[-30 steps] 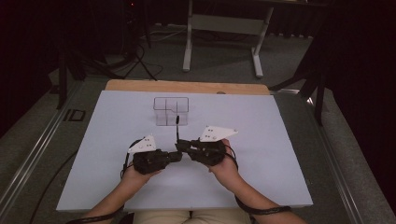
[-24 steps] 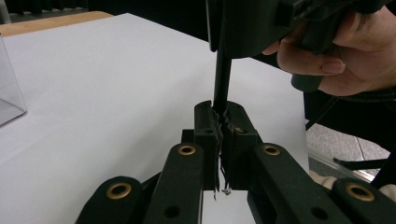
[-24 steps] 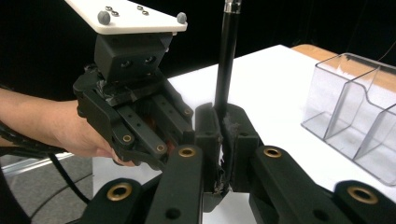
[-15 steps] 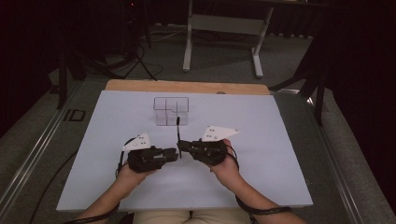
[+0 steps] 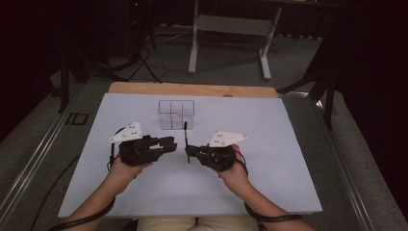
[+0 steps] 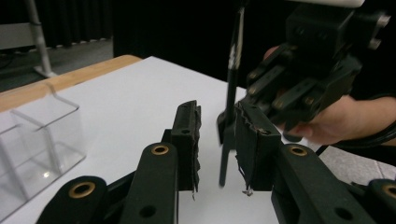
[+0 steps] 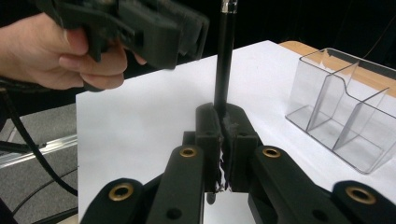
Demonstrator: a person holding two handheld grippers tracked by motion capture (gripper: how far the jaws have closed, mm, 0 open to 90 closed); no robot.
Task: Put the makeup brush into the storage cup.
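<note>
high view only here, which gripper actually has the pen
Observer: The right gripper. Its own view shows both pads shut on the black pen, which stands upright with most of its length above the pads.
Operator: and the left one, is it touching the pen
Observer: No. In the left gripper view the left gripper has just been opening its jaws; there is a clear gap between the pads, nothing sits between them, and the pen stands just beyond their tips.
</note>
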